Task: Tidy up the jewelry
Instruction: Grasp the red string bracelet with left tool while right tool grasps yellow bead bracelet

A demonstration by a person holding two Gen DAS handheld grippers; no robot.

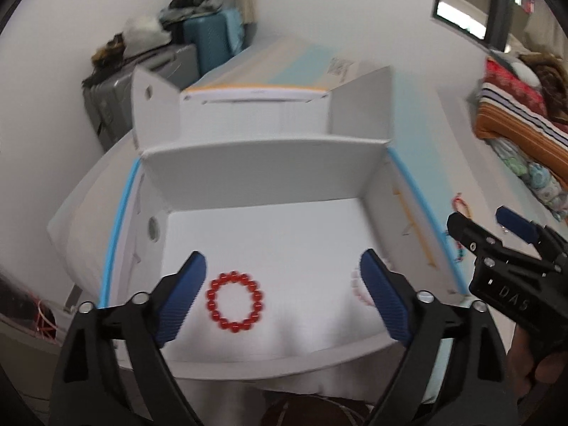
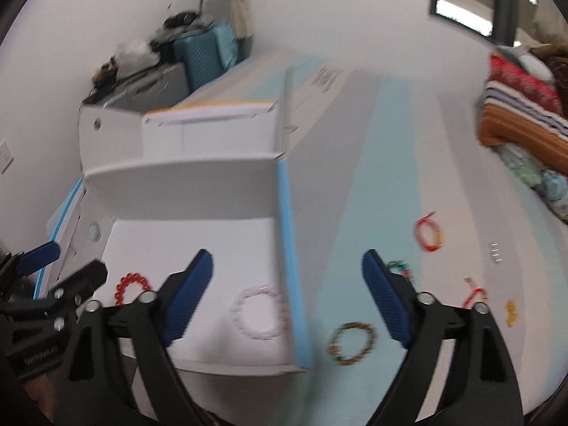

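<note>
Blue-padded and spread wide, the left tool [image 1: 284, 298] hangs empty over an open white box [image 1: 262, 163], with a red bead bracelet [image 1: 235, 301] lying on the box floor between its fingers. The right tool [image 2: 287, 298] is likewise wide apart and holds nothing; it straddles the box's blue-edged right wall, with a pale pink bracelet [image 2: 261, 312] on the box floor just inside that wall.

Two pieces, then, appear to be sorted into the box. More is left outside on the worktop [image 2: 372, 177]: a brown and green bead bracelet [image 2: 351, 342] just beside the box wall, a teal piece [image 2: 399, 268] partly hidden behind the right tool's finger, a red and gold bangle [image 2: 430, 236] farther off, a thin red piece [image 2: 474, 293] and a small yellow item [image 2: 511, 312]. By that count the job looks under halfway done.

Pale blue and white bands cover the worktop, which runs toward a white wall. Suitcases [image 1: 209, 41] stand stacked in the far corner, and folded striped bedding [image 1: 514, 113] lies at the right beneath a window [image 1: 461, 0]. Both views are blurred.
</note>
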